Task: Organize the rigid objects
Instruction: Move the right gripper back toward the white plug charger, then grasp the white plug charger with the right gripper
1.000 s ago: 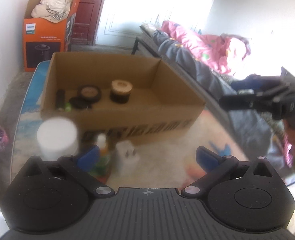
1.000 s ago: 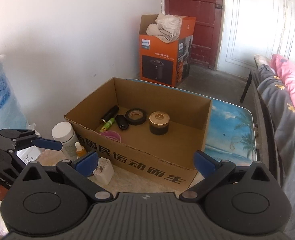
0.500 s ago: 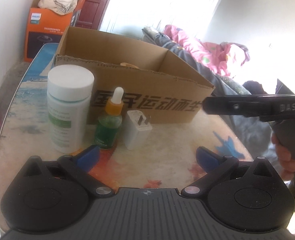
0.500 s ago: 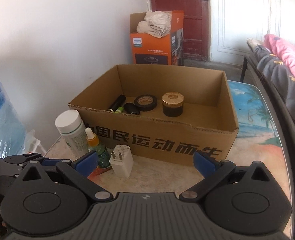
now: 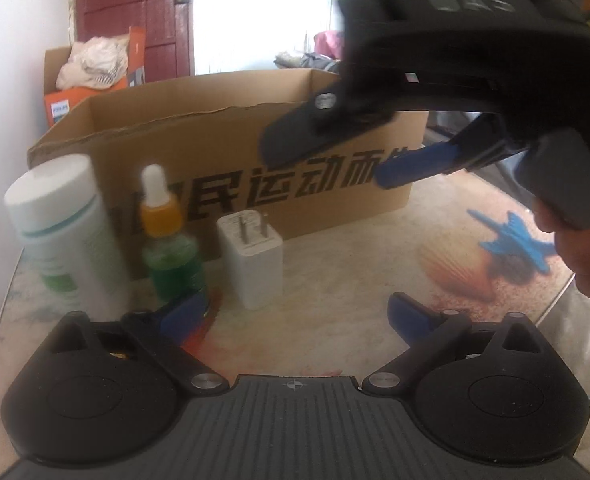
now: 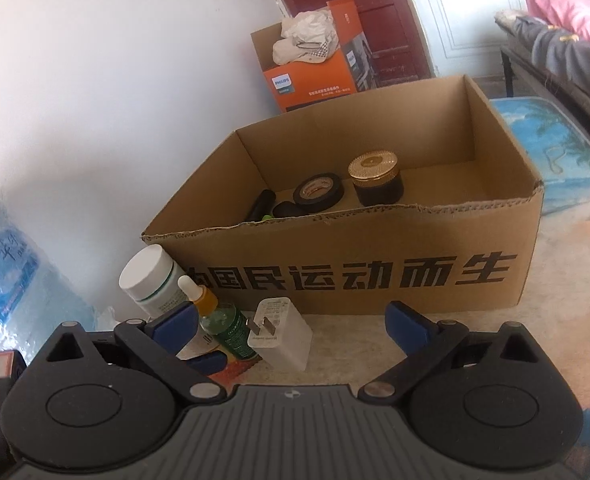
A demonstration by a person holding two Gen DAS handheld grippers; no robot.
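Note:
A white bottle, a green dropper bottle with an orange collar and a white plug charger stand on the table before an open cardboard box. My left gripper is open and empty, low, just short of the charger and dropper bottle. My right gripper is open and empty above the charger, beside the dropper bottle and white bottle; it also shows in the left wrist view. The box holds a tape roll, a gold-lidded jar and dark tubes.
An orange Philips carton with cloth on top stands by the red door. A blue water-bottle pack sits at the left. A sofa with bedding runs along the right. The printed table's round edge is near on the right.
Both grippers have dropped lower and closer to the three items in front of the box. The right gripper has swung across the left wrist view, over the box front.

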